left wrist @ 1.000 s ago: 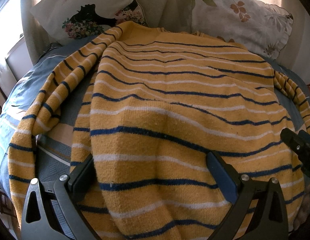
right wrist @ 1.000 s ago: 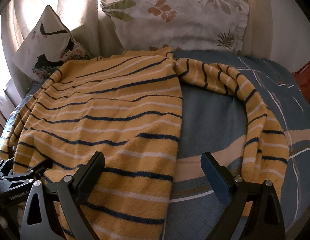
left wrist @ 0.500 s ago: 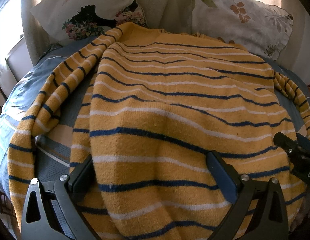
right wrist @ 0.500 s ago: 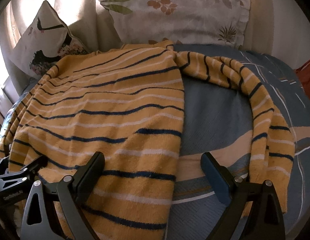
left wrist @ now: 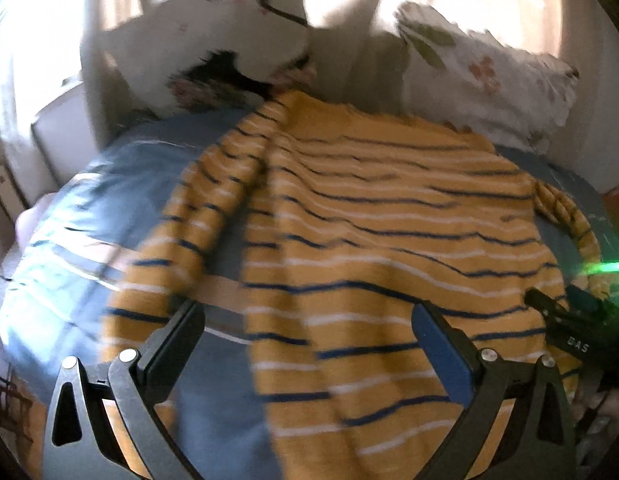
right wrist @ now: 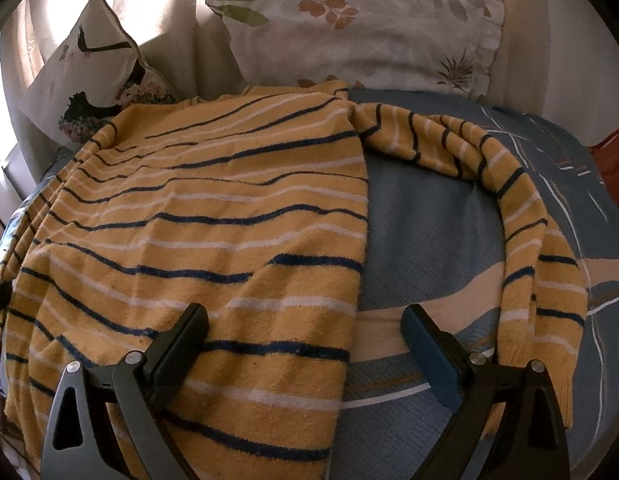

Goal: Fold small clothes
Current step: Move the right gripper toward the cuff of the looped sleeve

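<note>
While both tools are low at the near edge of the bed [right wrist: 449,208], nothing is gripped yet. The left hand-held gripper [left wrist: 309,344] has its jaws wide apart, and they stand over the left border of the sweater [left wrist: 381,240], near the hem; its picture is blurred, so I cannot tell if a finger touches the cloth. The right hand-held gripper [right wrist: 305,340] is wide too, with one finger above the right border of the sweater body and the other above the bare bedcover.

The yellow striped sweater lies spread flat on the blue bed, hem toward us and collar away. The right sleeve [right wrist: 521,216] curves out in an arc, well apart from the body in its middle, and the left sleeve [left wrist: 197,216] runs down beside the body.

I judge the folding is only at its start, the lay-out step. The next move probably calls for closing on a sleeve or a side border and bringing it over the body.

Behind the collar, a leaf-print pillow [right wrist: 369,28] and a flower cushion [right wrist: 93,80] lean on the curtain.
</note>
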Available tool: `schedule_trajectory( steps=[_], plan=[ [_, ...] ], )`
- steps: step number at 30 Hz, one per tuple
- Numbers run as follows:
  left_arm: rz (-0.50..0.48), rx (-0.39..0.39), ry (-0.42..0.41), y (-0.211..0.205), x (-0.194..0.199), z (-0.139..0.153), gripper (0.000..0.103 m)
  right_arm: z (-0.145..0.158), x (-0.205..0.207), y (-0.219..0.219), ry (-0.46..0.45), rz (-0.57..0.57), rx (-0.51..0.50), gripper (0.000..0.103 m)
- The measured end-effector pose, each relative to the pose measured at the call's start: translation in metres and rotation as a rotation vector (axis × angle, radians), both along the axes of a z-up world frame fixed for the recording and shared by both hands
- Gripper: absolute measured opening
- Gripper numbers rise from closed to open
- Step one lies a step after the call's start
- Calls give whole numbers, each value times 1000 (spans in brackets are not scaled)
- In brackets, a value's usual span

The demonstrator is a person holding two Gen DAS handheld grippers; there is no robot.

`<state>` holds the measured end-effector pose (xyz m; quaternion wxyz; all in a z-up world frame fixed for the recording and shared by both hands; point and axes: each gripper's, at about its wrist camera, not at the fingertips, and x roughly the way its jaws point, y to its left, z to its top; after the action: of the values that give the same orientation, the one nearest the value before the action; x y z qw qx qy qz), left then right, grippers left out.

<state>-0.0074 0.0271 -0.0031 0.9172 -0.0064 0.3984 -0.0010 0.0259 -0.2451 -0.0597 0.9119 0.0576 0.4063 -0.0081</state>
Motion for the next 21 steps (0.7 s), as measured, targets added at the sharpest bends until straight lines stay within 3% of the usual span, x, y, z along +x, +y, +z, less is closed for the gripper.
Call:
schedule_trajectory(
  steps=[9, 14, 16, 17, 18, 21],
  plan=[
    [195, 65, -24, 73, 3, 6, 103, -1, 0, 3, -1, 3, -16, 101],
    [253, 93, 80, 112, 22, -23, 102, -1, 0, 3, -1, 2, -19, 101],
    [215, 21, 147, 123, 28, -36, 72, -1, 0, 3, 0, 1, -23, 101],
    [190, -26, 186, 127, 29, -41, 29, -1, 0, 3, 1, 1, -25, 101],
    [186, -66, 201, 131, 29, -44, 24, -1, 0, 4, 2, 1, -27, 101],
    [219, -54, 188, 141, 31, -35, 17, -1, 1, 4, 4, 1, -28, 101]
  ],
)
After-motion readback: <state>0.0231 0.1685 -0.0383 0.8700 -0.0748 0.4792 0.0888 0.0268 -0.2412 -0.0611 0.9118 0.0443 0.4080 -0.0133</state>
